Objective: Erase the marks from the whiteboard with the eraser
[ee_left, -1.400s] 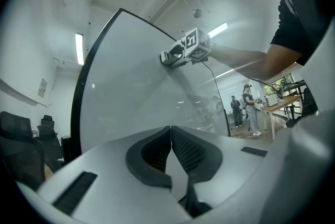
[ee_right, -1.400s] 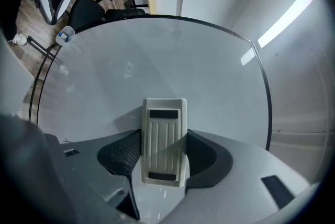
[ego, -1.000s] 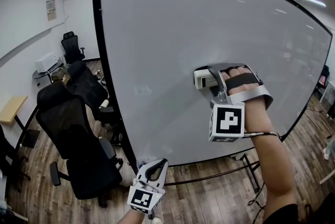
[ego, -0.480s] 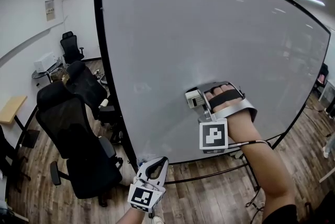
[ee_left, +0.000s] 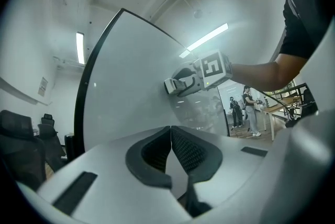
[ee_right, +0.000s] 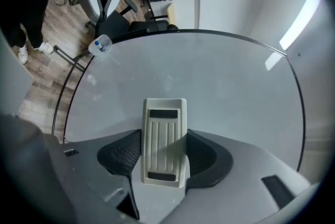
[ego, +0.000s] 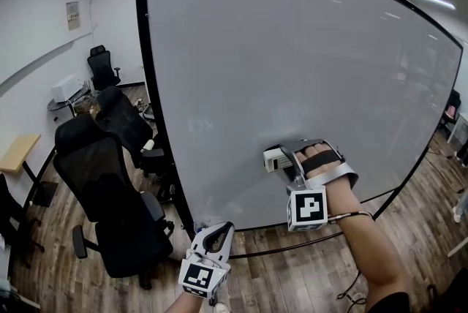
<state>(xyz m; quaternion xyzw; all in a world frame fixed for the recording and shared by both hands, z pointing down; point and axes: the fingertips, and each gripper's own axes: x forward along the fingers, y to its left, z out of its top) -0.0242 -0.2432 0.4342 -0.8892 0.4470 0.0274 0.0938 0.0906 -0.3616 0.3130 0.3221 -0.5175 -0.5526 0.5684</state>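
Observation:
The black-framed whiteboard [ego: 278,63] fills most of the head view; I see no marks on its surface. My right gripper [ego: 284,158] is shut on a white eraser [ego: 274,158], pressed against the board's lower middle. In the right gripper view the ribbed eraser [ee_right: 164,142] sits clamped between both jaws, flat against the whiteboard [ee_right: 209,76]. My left gripper [ego: 217,237] hangs low below the board's bottom edge, its jaws closed together with nothing between them [ee_left: 170,149]. In the left gripper view the eraser [ee_left: 175,85] shows against the whiteboard [ee_left: 125,87].
Black office chairs [ego: 110,194] stand left of the board on the wooden floor [ego: 292,282]. The board's stand legs [ego: 351,246] run under its lower edge. A small wooden desk [ego: 16,151] sits at far left. People stand in the distance in the left gripper view [ee_left: 250,110].
My right gripper has carried the eraser down the board, from mid-height to near the lower edge, shifting slightly left on the way. The left gripper has stayed put.

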